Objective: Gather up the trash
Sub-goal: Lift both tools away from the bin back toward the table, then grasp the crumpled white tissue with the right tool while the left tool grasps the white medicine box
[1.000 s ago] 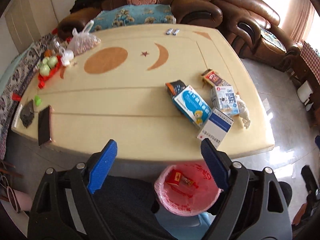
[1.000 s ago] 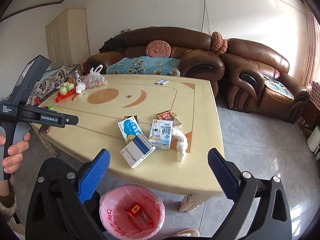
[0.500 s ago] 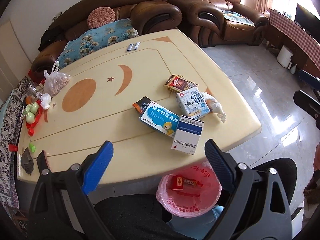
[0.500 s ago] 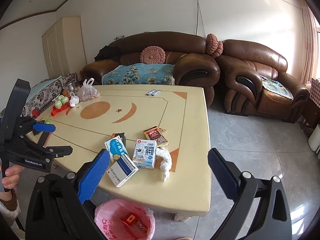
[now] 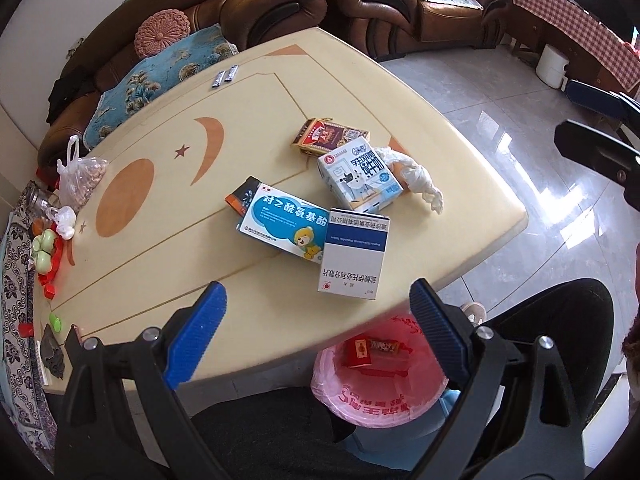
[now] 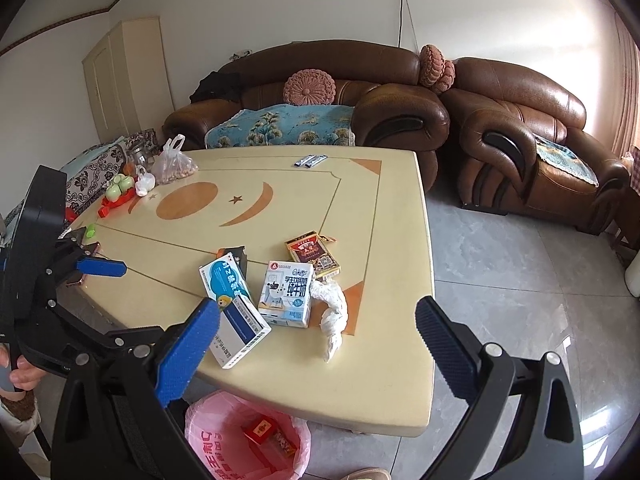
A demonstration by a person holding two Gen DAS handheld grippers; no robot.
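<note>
Trash lies in a cluster near the cream table's [image 5: 160, 264] corner: a white-and-blue medicine box [image 5: 354, 254] [image 6: 240, 328], a blue cartoon box [image 5: 284, 226] [image 6: 226, 280], a milk carton [image 5: 358, 174] [image 6: 286, 294], a red-gold pack [image 5: 330, 136] [image 6: 312, 254], a small black-orange box [image 5: 242, 196] and a crumpled white tissue [image 5: 418, 180] [image 6: 332, 316]. Below the table edge stands a pink-lined bin [image 5: 380, 392] [image 6: 208, 440] with red wrappers inside. My left gripper [image 5: 316, 324] hangs open above the table's near edge, short of the medicine box. My right gripper [image 6: 320, 344] is open too, empty, in front of the cluster.
Brown leather sofas [image 6: 320, 92] line the far side. A bag of nuts [image 5: 82, 184], green and red toys [image 5: 46, 252], a phone [image 6: 80, 276] and two small sachets [image 5: 224, 76] sit elsewhere on the table. A person's dark-clothed legs [image 5: 260, 432] are beside the bin. Grey tile floor [image 6: 520, 280] lies to the right.
Both grippers have drifted closer to the trash cluster, which now looks larger. The left view has rolled and dipped, and its jaws stand slightly wider than a second ago.
</note>
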